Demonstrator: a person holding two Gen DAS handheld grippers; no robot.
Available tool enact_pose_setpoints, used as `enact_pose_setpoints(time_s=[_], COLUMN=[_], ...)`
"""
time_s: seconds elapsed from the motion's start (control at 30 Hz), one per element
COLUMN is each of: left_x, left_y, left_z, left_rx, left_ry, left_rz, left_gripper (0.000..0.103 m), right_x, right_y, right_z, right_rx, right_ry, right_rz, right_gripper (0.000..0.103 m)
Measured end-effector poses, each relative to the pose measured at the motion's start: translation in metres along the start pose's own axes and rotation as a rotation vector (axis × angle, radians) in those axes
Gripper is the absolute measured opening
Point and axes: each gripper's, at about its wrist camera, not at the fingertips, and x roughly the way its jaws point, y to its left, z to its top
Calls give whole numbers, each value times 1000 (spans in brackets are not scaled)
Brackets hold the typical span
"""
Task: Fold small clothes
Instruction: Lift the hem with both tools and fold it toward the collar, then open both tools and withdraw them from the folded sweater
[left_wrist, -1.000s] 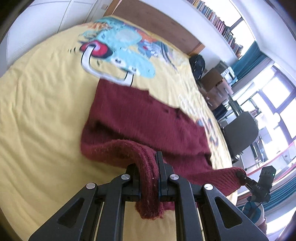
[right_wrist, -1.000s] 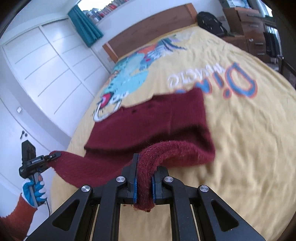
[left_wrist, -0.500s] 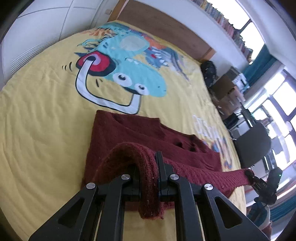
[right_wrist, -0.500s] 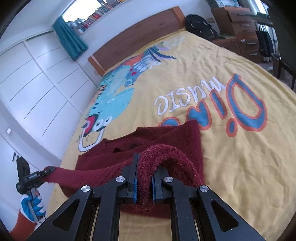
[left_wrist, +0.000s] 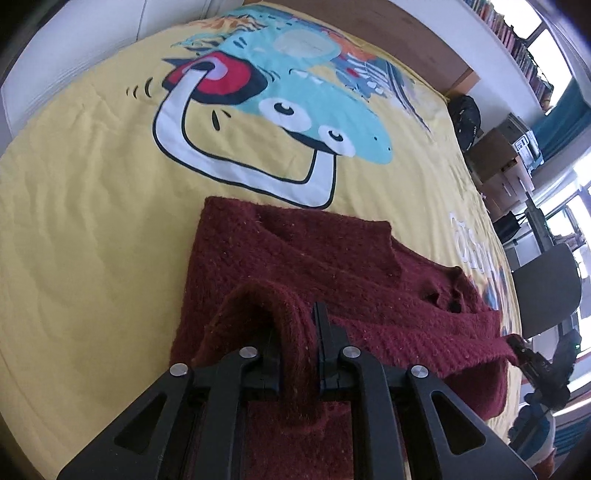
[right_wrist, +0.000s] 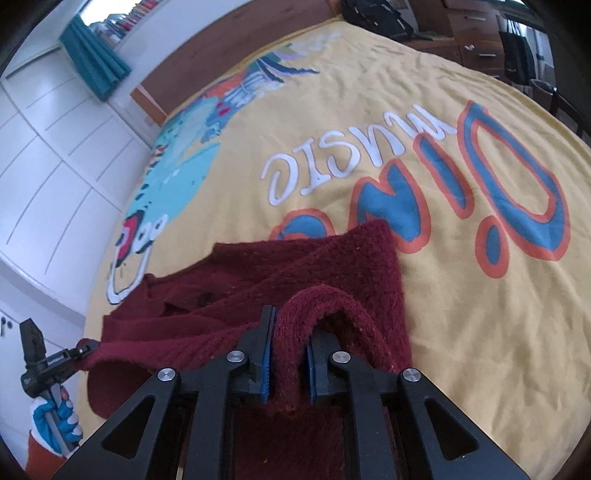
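A dark red knitted sweater (left_wrist: 303, 258) lies on the yellow bedspread (left_wrist: 92, 221); it also shows in the right wrist view (right_wrist: 295, 273). My left gripper (left_wrist: 297, 354) is shut on a bunched edge of the sweater at its near left corner. My right gripper (right_wrist: 290, 358) is shut on the near right edge. The held edge stretches taut between the two grippers, lifted over the rest of the sweater. The right gripper (left_wrist: 532, 358) shows at the far right of the left wrist view, and the left gripper (right_wrist: 55, 360) at the far left of the right wrist view.
The bedspread carries a cartoon dinosaur print (left_wrist: 280, 96) and large lettering (right_wrist: 424, 166). A wooden headboard (right_wrist: 229, 48) stands at the far end. White wardrobe doors (right_wrist: 48, 155) are on one side. A dark chair (left_wrist: 546, 288), boxes (left_wrist: 498, 158) and a black bag (left_wrist: 467, 114) stand on the other.
Both grippers have carried the held sweater edge forward over the garment, toward the headboard. The flat part of the sweater now looks shorter, with the lifted edge over it.
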Motion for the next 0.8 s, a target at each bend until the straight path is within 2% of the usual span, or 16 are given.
enact_pose_setpoints(time_s=[0.1,0.17,0.3,0.4,0.5,0.53,0.67,0.8], left_x=[6,7,5,-2,-13,-17,-32,-41], left_y=[5,9,15,20,23,24,23,4], left_z=[2,4,9,13,17,18,19,19], left_rx=[-27,-46,-88,-111,-112,-110,-75,14], left_ry=[23,29,25,9,-14,-21,-51,-87], left_rz=[-18,-34,-68,-86,-87,-78,-65,-17], left_gripper=[22,29,39,44,50,57,58,58], right_x=[10,14,17,14,7,3,-10,-16], right_y=[-1,-2,-1,1,0,-1,3,14], right_z=[2,3,7,13,18,19,22,23], right_rx=[7,15,28,26,18,14,-40,-111], right_ry=[12,20,18,6,-10,-16,-44,-61], right_rz=[-7,-6,0,-6,-14,-17,-47,-60], right_gripper=[23,30,56,63,64,64,64,64])
